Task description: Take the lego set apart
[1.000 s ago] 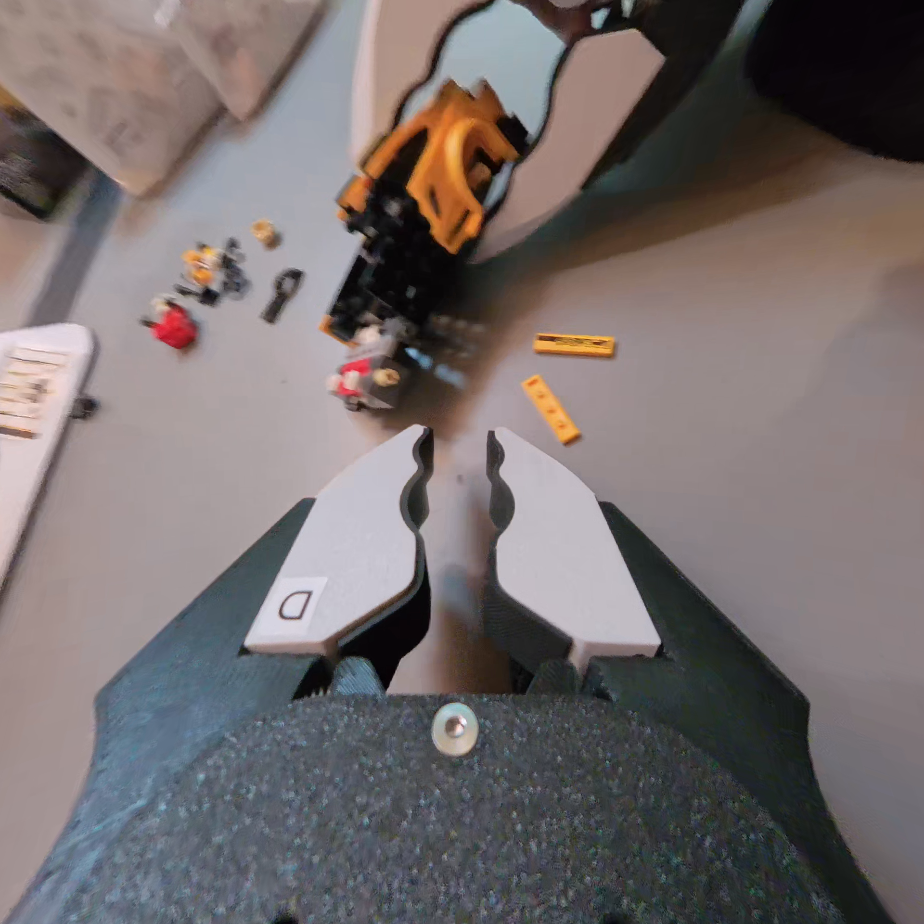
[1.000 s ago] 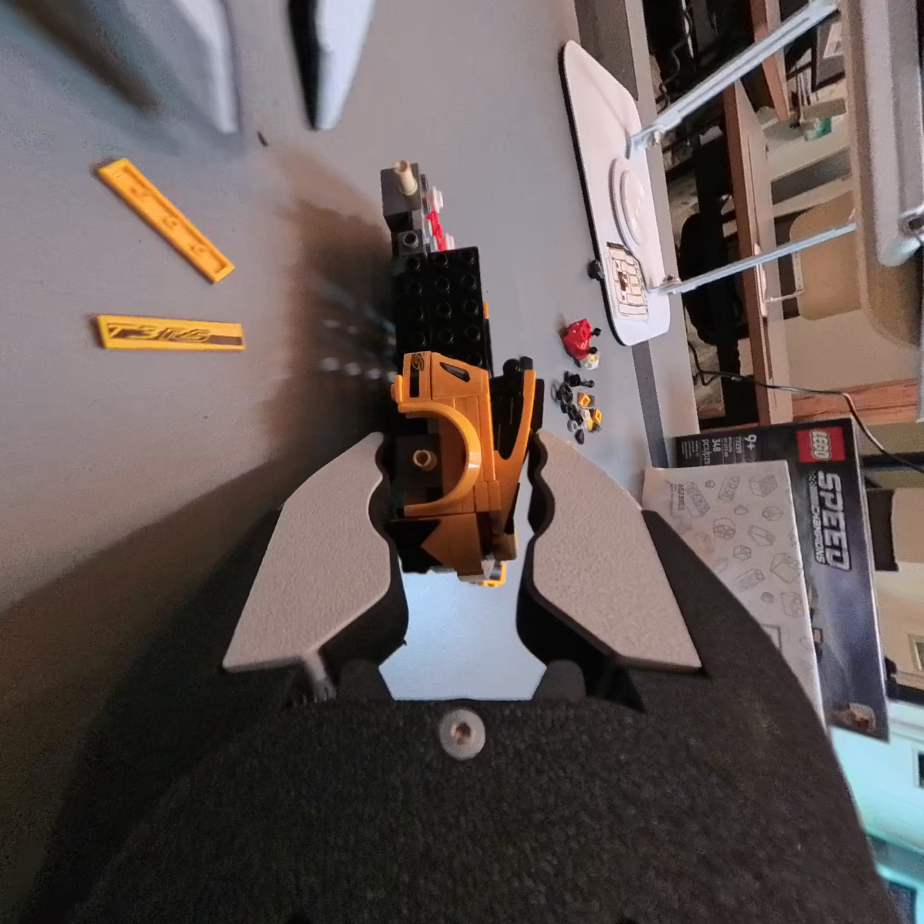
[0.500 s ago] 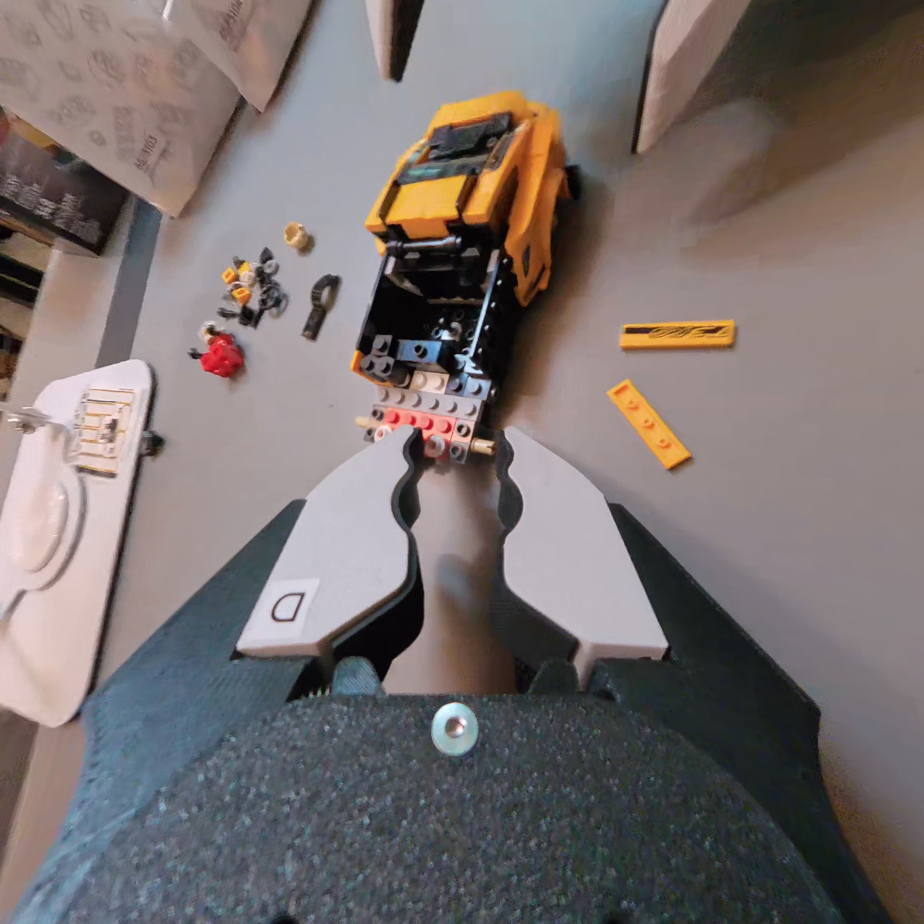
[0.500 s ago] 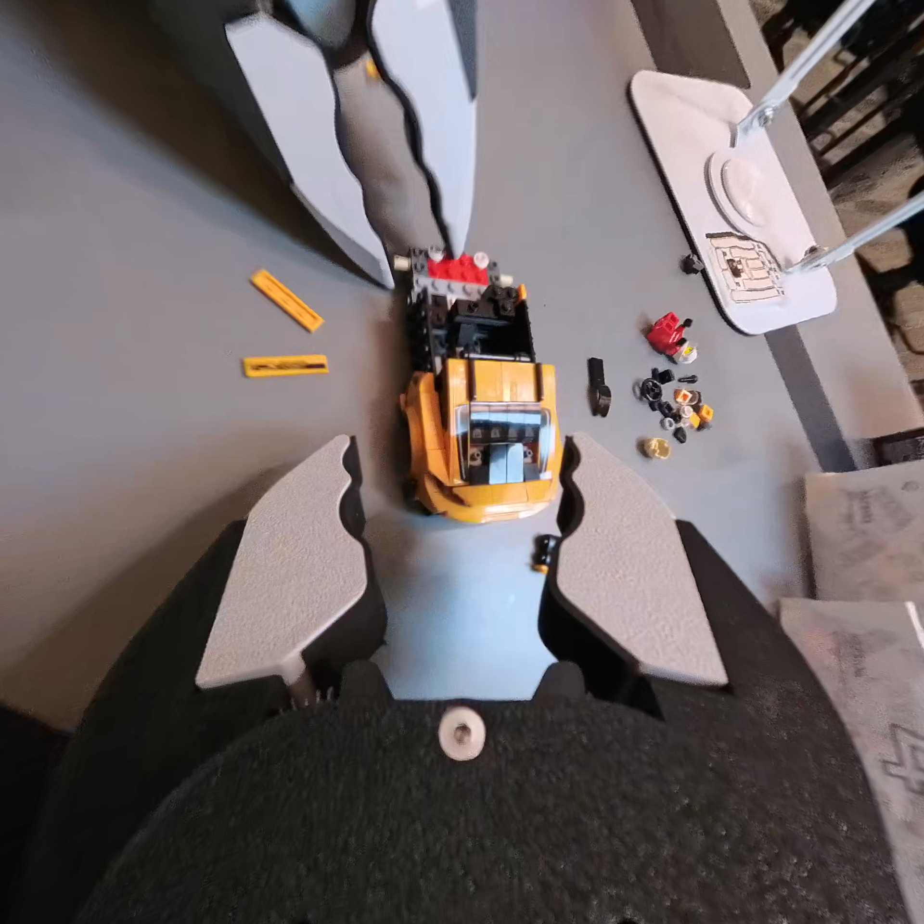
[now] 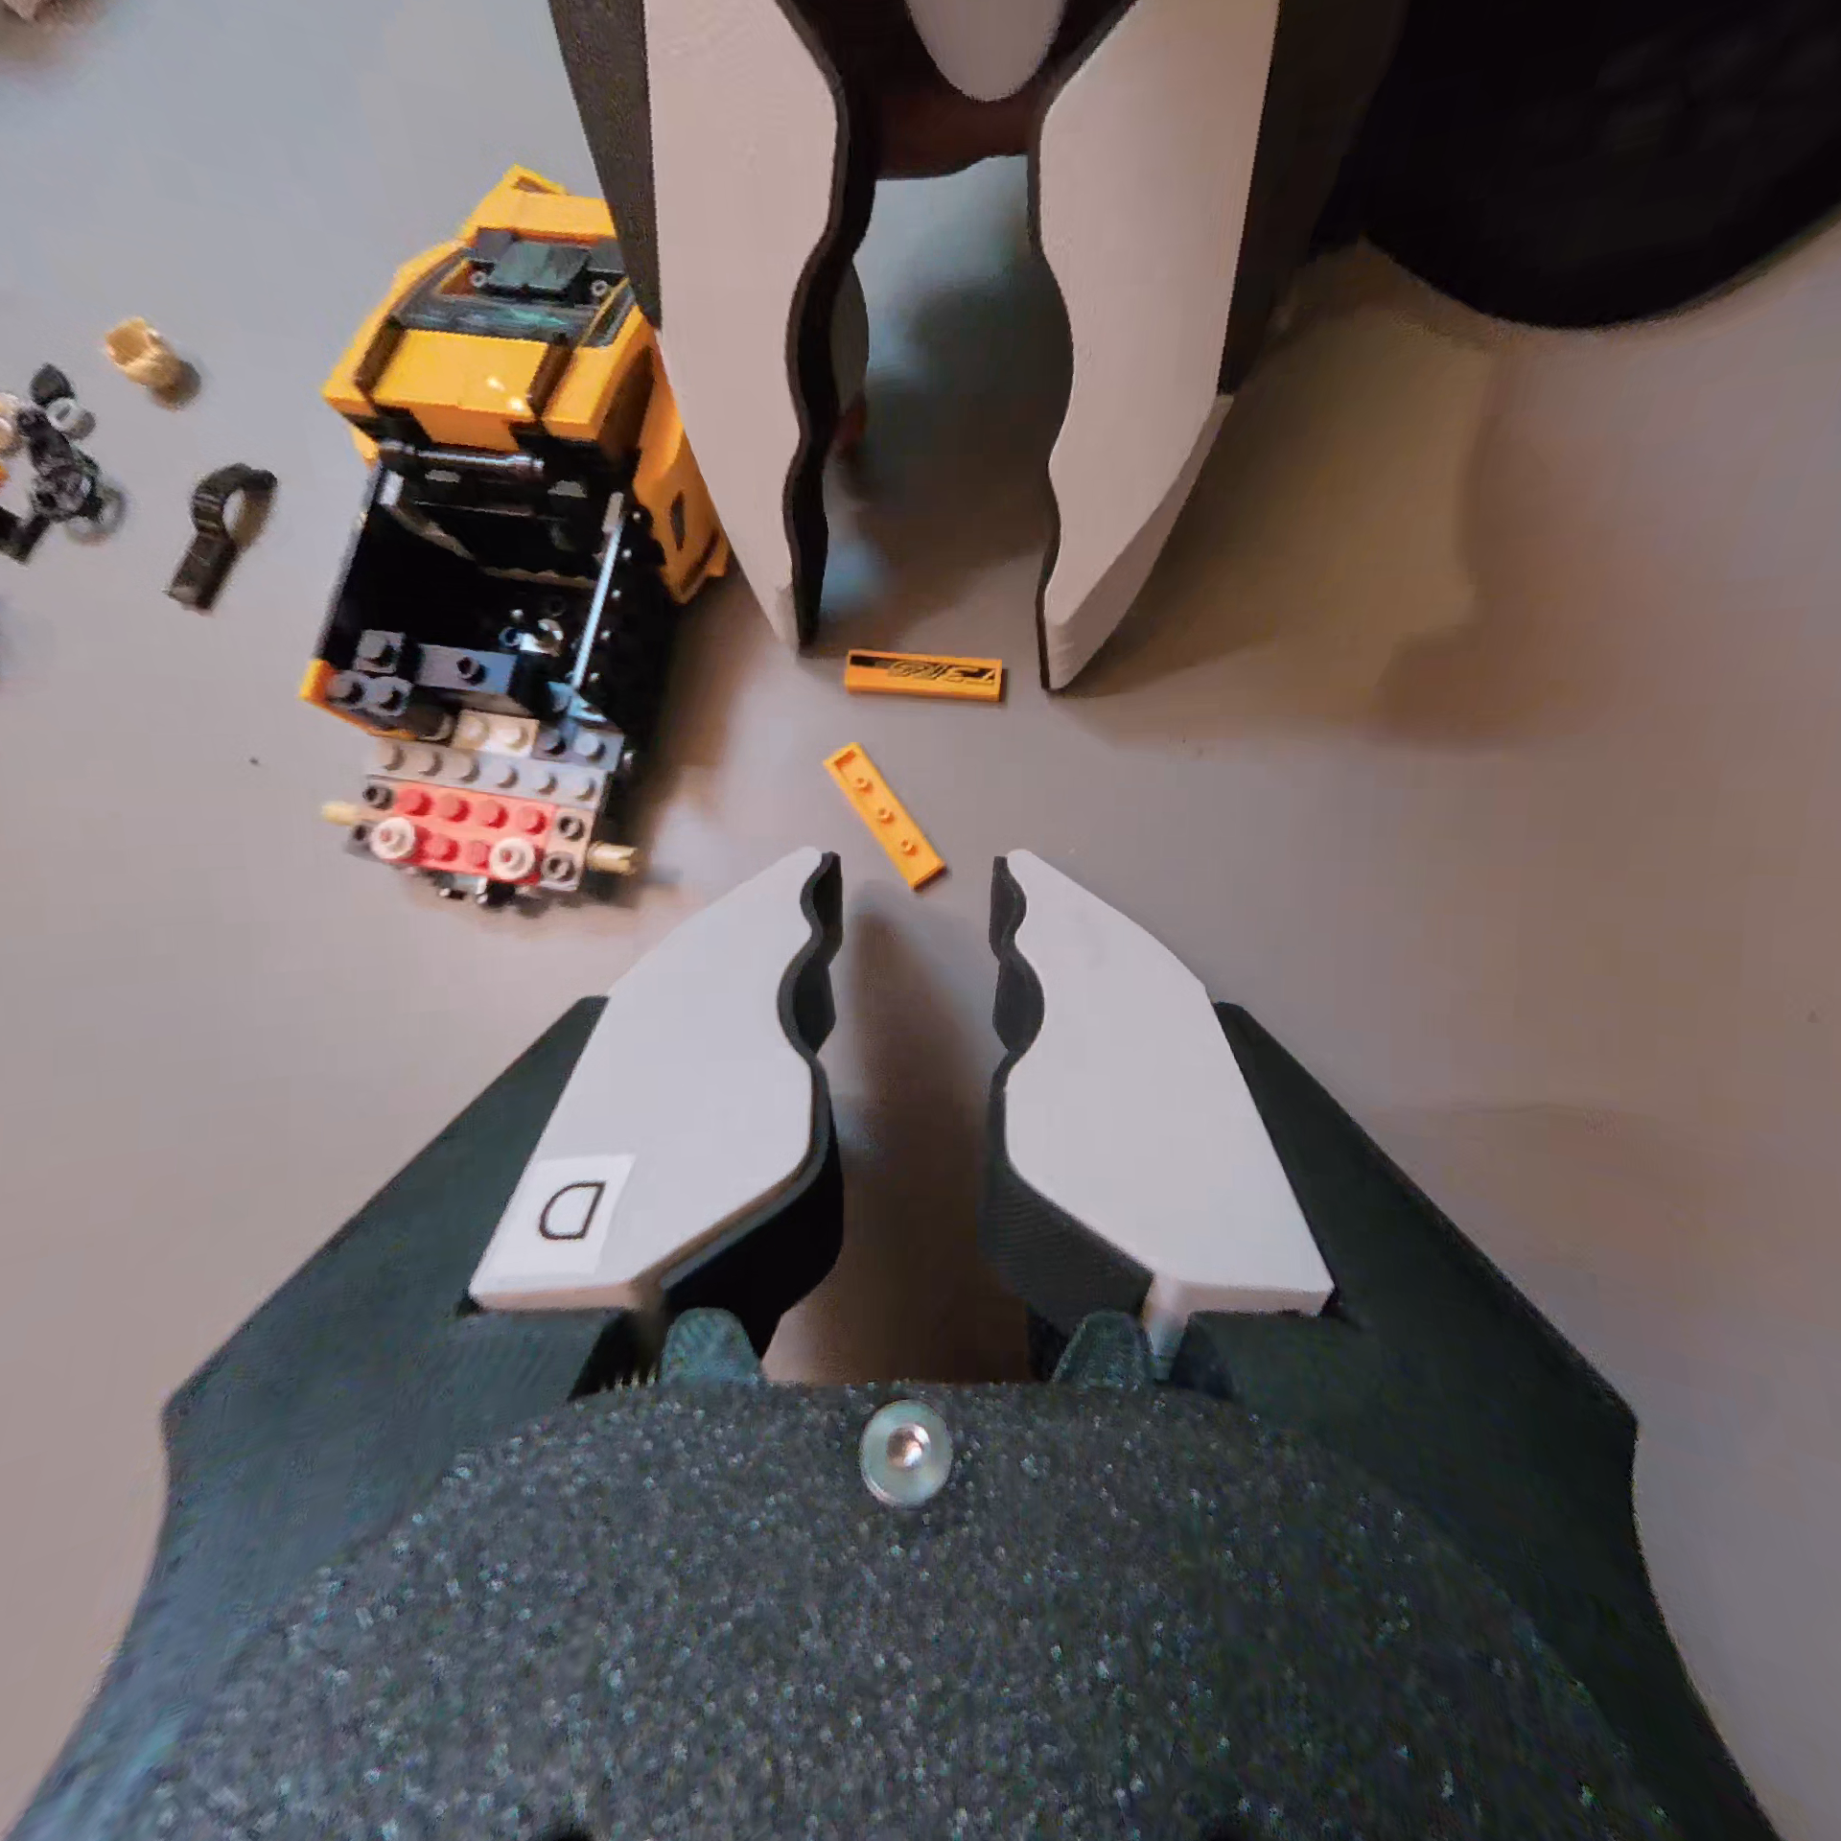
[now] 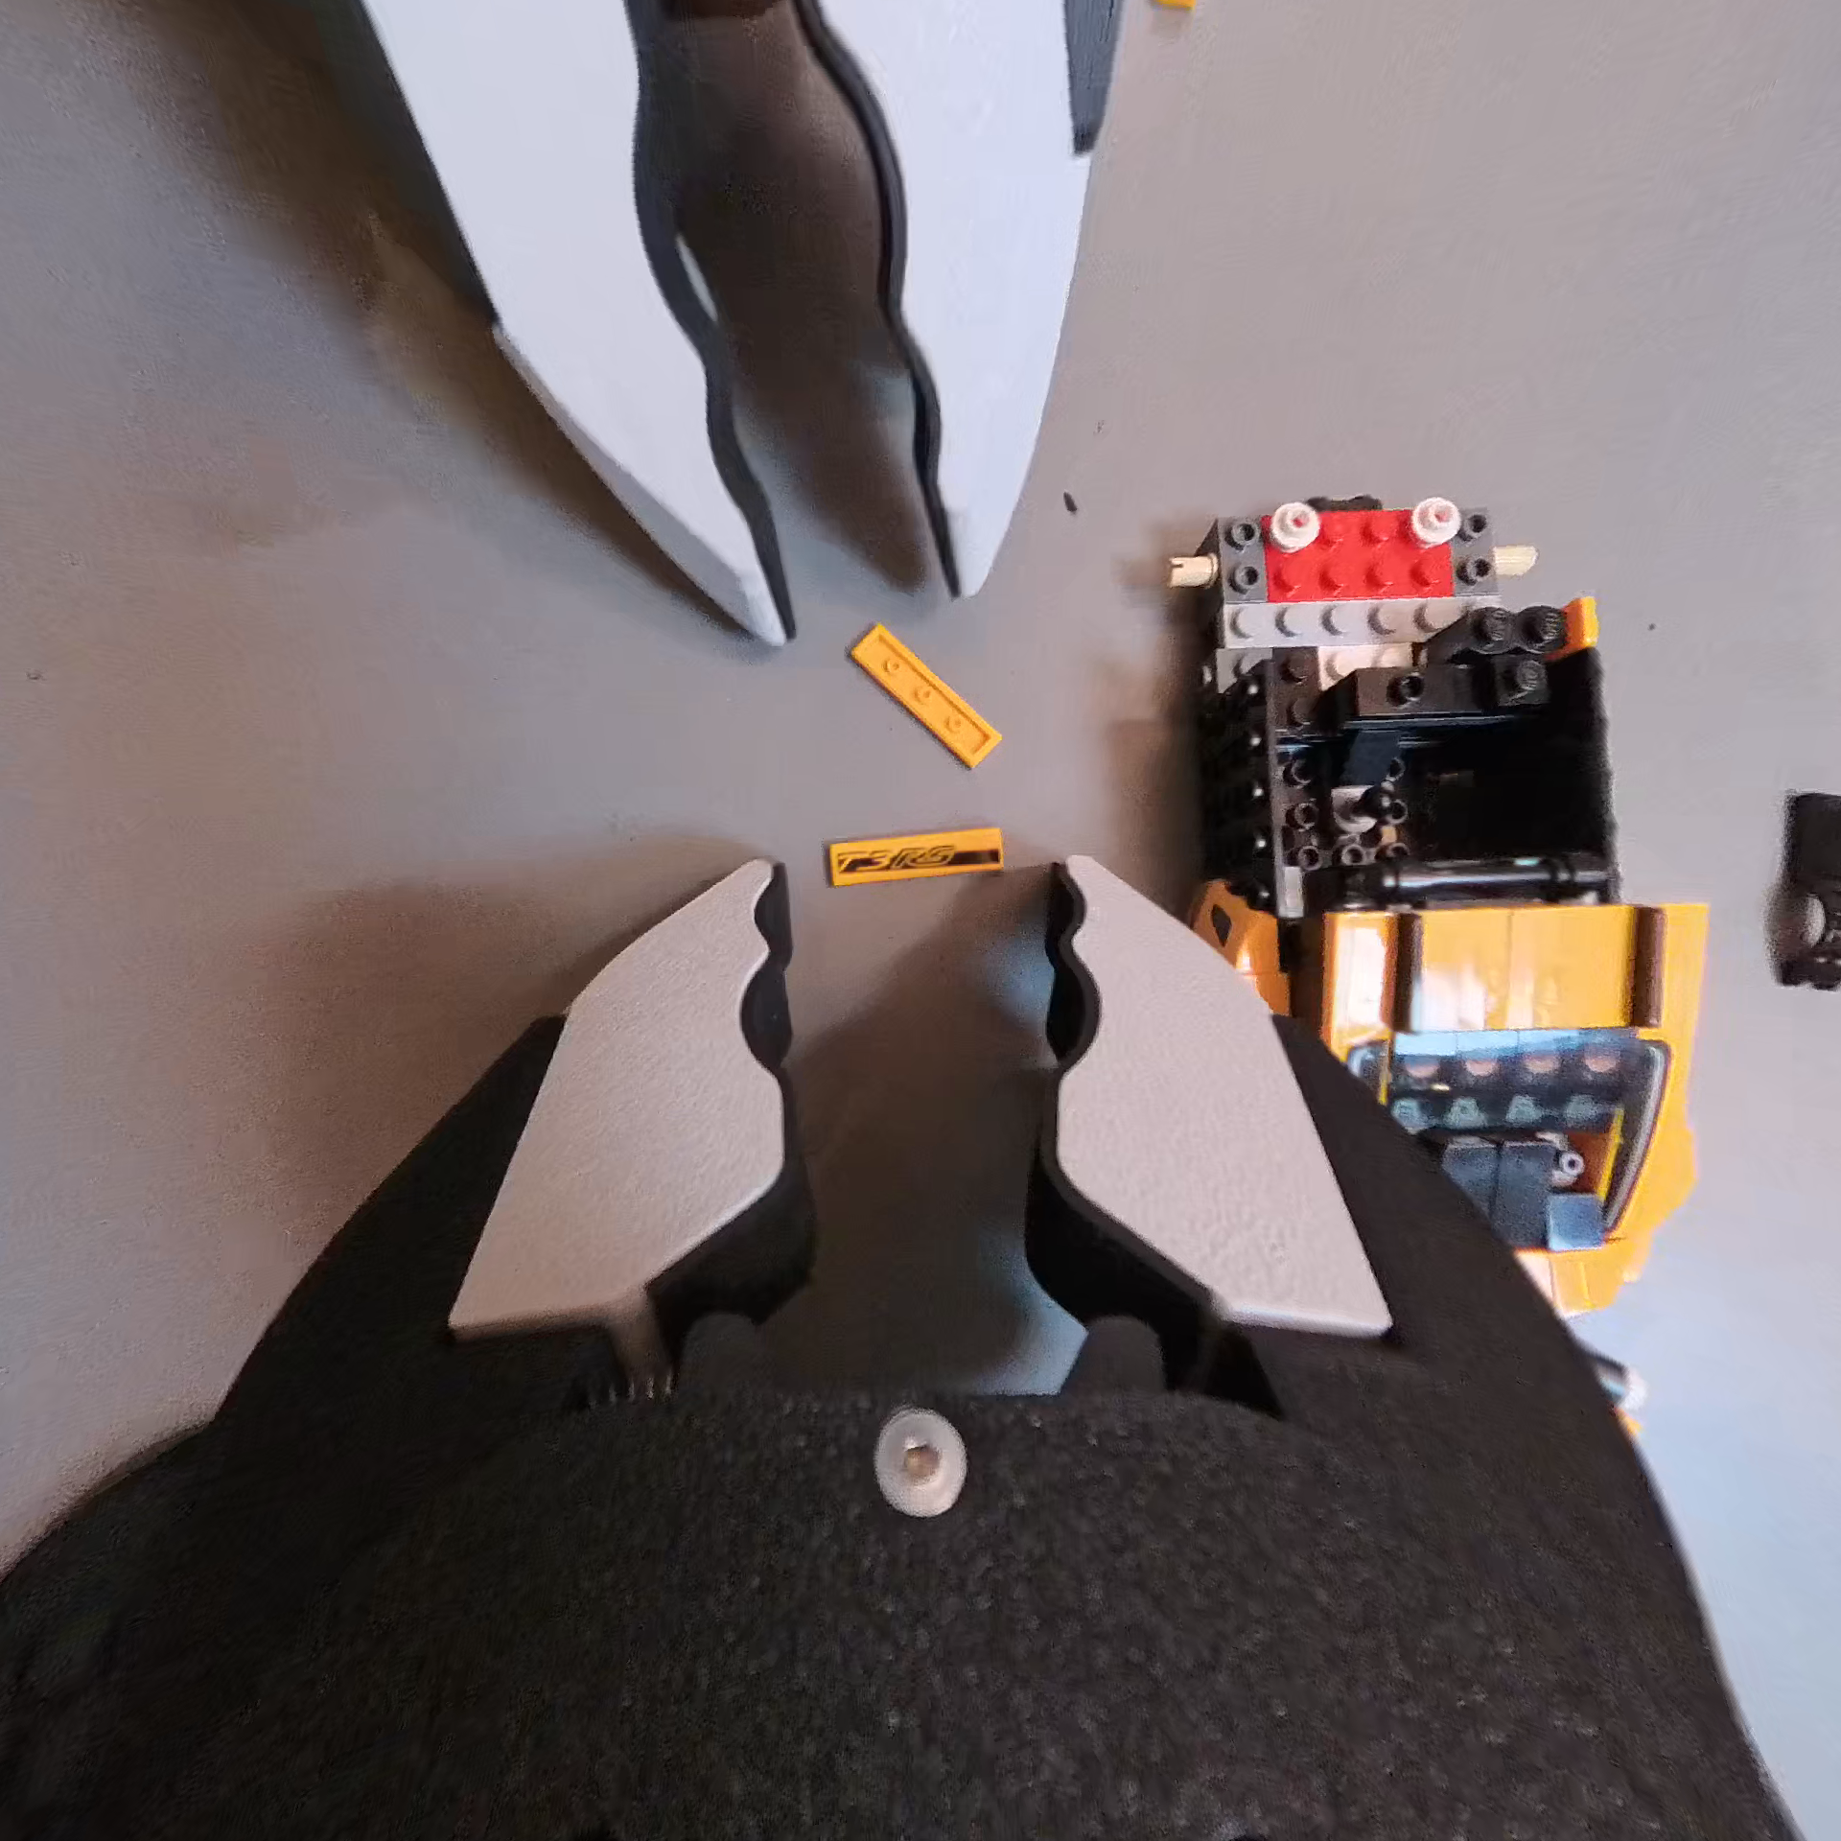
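Through my left wrist view, my left gripper is hanging over the grey table with its jaws spread apart and gripping nothing. A plain orange strip is lying just ahead of its tips, and a printed orange strip is sitting beyond it, right between the tips of my right gripper, which is pointing back at me, parted and empty. The half-stripped orange and black toy car is resting on the table to the left, with loose small bits farther left. Through my right wrist view, my right gripper is showing its jaws released, the printed strip lying just past them, the plain strip beyond, and my left gripper facing me. The car is sitting to the right, touching neither gripper.
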`<state>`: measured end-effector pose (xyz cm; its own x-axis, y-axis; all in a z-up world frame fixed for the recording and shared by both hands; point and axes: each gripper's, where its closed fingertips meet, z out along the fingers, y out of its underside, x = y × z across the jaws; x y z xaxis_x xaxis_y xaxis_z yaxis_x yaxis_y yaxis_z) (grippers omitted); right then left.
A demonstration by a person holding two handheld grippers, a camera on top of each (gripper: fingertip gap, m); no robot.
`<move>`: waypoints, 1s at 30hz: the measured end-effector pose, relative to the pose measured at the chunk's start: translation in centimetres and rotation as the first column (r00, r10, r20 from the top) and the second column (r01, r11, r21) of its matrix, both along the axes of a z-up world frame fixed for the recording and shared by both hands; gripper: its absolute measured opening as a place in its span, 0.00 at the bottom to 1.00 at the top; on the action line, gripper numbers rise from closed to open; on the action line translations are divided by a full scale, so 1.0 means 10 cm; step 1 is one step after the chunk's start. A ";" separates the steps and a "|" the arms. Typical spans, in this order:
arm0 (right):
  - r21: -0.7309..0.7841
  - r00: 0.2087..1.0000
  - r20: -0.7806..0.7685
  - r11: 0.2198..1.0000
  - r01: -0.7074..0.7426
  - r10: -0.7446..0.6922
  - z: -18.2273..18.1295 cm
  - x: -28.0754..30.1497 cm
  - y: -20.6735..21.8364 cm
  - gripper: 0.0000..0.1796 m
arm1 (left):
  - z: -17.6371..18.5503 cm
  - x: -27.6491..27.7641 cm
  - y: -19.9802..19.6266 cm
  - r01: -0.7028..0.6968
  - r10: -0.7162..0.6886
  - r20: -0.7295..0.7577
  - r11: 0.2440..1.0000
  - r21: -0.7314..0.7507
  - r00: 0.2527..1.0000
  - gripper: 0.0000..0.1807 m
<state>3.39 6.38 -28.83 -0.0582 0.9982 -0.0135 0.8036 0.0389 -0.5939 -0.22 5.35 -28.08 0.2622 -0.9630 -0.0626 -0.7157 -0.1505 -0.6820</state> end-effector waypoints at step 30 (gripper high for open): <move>0.032 0.966 -0.252 0.998 -0.053 0.059 0.34 -0.28 -0.21 0.17 | 0.91 -3.74 -0.84 -0.924 0.952 -0.070 0.305 0.230 0.297 0.14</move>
